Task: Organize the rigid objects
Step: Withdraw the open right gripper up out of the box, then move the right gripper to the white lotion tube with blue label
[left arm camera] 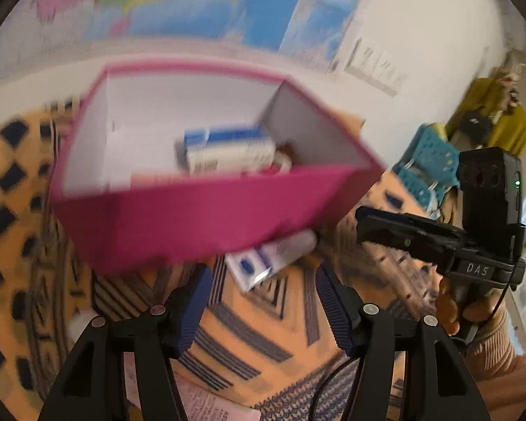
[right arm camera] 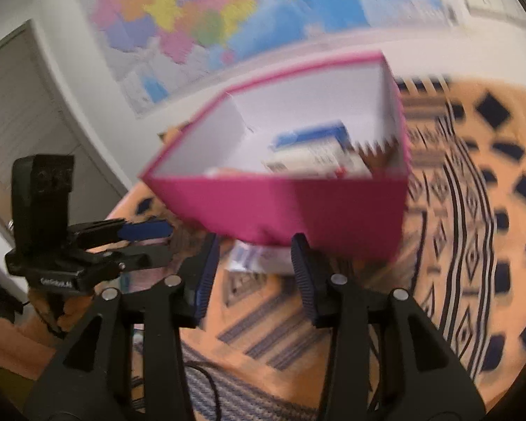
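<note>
A pink box (left arm camera: 193,224) with white inner walls stands on the orange patterned cloth, and the picture is blurred. Inside it lies a blue-and-white carton (left arm camera: 228,151), also seen in the right wrist view as the carton (right arm camera: 315,154) within the pink box (right arm camera: 298,207). A smaller white-and-blue packet (left arm camera: 263,263) lies on the cloth at the box's near wall, partly hidden by it. My left gripper (left arm camera: 263,273) is open, its tips just short of that packet. My right gripper (right arm camera: 256,245) is open too, facing the same packet (right arm camera: 259,259). Neither holds anything.
The right gripper (left arm camera: 385,224), held by a hand (left arm camera: 473,312), sits close on the right. A teal basket (left arm camera: 427,161) stands behind it. A printed leaflet (left arm camera: 207,403) and a cable (right arm camera: 207,379) lie near the cloth's front. A map (right arm camera: 193,17) covers the wall.
</note>
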`<state>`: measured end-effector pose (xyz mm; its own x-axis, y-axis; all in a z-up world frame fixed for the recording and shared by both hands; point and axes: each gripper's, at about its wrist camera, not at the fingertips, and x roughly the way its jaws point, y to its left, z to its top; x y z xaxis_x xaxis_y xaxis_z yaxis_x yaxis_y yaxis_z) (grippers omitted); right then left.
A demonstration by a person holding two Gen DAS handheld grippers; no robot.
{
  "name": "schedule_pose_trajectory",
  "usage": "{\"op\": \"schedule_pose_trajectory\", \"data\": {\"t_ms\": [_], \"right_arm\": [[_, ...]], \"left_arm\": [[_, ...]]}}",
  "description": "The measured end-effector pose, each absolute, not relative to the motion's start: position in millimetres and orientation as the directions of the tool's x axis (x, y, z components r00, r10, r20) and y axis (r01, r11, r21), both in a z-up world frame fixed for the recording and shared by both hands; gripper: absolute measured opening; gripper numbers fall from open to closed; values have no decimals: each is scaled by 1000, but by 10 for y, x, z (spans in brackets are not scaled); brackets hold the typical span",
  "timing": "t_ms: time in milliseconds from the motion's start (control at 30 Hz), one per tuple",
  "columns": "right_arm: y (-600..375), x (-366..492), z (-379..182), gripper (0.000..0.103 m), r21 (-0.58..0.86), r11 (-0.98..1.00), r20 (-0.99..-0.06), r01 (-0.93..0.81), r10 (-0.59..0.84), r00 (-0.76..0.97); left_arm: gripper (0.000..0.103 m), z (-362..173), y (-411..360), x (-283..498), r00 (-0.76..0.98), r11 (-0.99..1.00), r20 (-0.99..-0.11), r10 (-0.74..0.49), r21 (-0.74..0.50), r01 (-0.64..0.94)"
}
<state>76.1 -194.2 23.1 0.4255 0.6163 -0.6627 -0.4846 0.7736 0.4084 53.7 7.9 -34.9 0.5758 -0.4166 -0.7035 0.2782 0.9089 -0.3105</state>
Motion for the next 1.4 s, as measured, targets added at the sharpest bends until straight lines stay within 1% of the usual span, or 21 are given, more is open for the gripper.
{"op": "schedule_pose_trajectory", "data": {"t_ms": [67,167,233,533,867,1100,1400], "right_arm": [[-1990,821,70,44,424,793,-689,-438,596,412],[-2008,878,-70,44,428,809,-711,-403,576,402],[-2002,910,-146,44,425,818,-723,-388,565,397],[-1916,1039,-326,44,435,825,-736,-360,556,386],[-1844,1012,-332,44,428,818,-735,-385,563,379],[-1841,906,-301,45,415,819,-739,-397,558,378],[-1920,781,-295,44,446,808,-735,-386,576,357]], "left_arm": [[63,-517,33,641,531,925,-758,-380,-300,234],[62,-662,-4,742,488,929,-791,-369,-304,210],[62,-685,-18,785,479,926,-793,-377,-316,207],[61,-733,-167,889,469,935,-810,-353,-291,203],[61,-767,-293,1023,423,922,-822,-381,-307,234],[61,-779,-341,962,418,916,-819,-393,-310,253],[61,-772,-342,821,403,904,-815,-416,-322,282]]}}
